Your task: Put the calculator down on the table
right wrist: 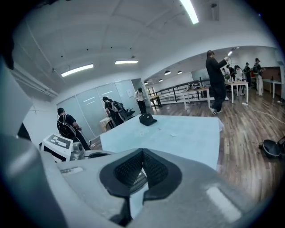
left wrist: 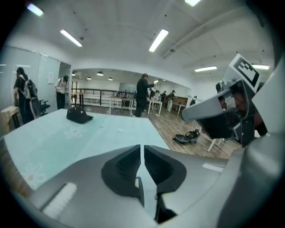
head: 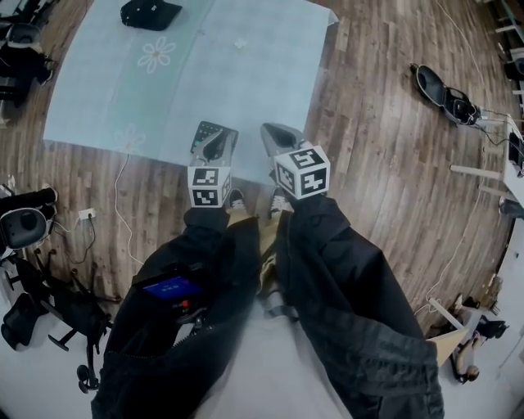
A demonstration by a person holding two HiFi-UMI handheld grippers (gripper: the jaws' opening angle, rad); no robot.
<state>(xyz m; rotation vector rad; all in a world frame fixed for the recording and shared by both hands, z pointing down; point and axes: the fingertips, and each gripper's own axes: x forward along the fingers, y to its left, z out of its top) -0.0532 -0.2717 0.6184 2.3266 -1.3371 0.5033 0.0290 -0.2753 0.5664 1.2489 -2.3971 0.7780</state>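
On the table (head: 246, 82) lies the calculator (head: 206, 131)

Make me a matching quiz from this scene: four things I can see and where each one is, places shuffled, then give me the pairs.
Things:
1. calculator
2. black cap
3. flower print
4. white power strip

Places:
A. on the wooden floor, left of the table in the head view
B. at the table's near edge, by the left gripper
C. at the table's far end
D. on the table top, between cap and calculator

Pairs: 1-B, 2-C, 3-D, 4-A
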